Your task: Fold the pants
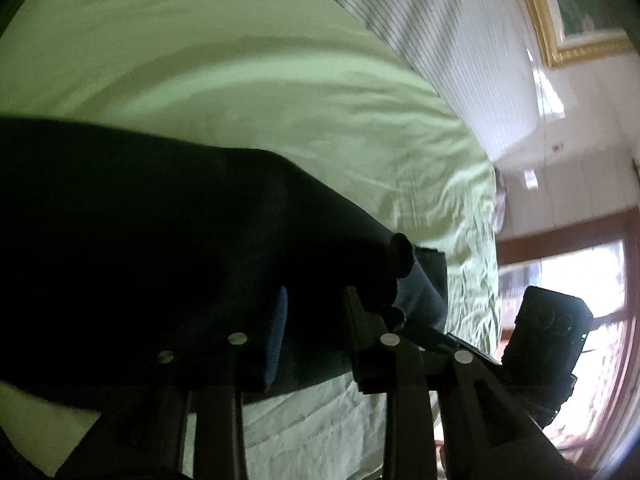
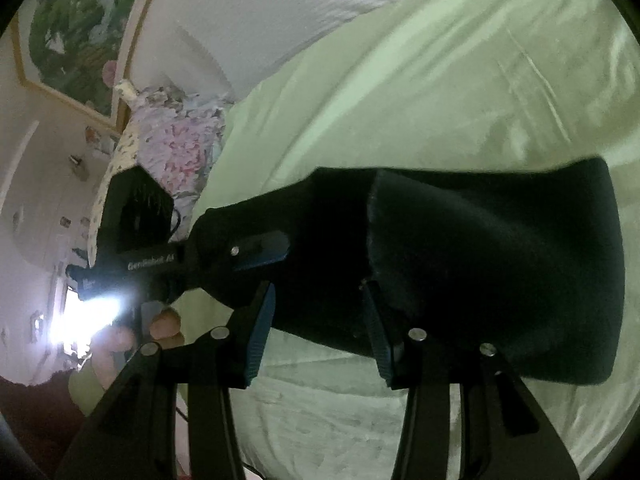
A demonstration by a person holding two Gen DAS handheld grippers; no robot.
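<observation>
- Two views here, left wrist first. The pants (image 1: pixel 140 240) are a dark, near-black slab lying across a pale green bedsheet (image 1: pixel 240 80), filling most of the left half of the view.
- The left gripper (image 1: pixel 316 336) has its jaws standing apart, with the edge of the fabric sitting in the gap. One blue pad (image 1: pixel 279 336) lies against the cloth, but nothing's pinched as far as I can see.
- The right gripper (image 1: pixel 424 292) pokes in from the right, touching or just beside that same end of the pants. Its camera block (image 1: pixel 550 332) is behind it. Can't tell its jaw state from this side.
- A striped white cover (image 1: pixel 460 60) and a gold picture frame (image 1: pixel 560 40) sit up top, out of the way.

- Right wrist view: the right gripper (image 2: pixel 316 336) is spread wide, and the pants (image 2: pixel 480 264) lie in and beyond the gap. A folded layer with a visible edge (image 2: pixel 370 232) sits on top of another layer.
- The left gripper (image 2: pixel 256 252) comes in from the left at the narrow end of the cloth. A floral pillow (image 2: pixel 172 144) is behind it.

- What could go wrong, my guess: both tools are crowded at one end, so they could bump each other.
- With both sets of jaws apart, a closing pinch might catch only the top layer and drag the fold crooked, or snag the sheet along with it.
</observation>
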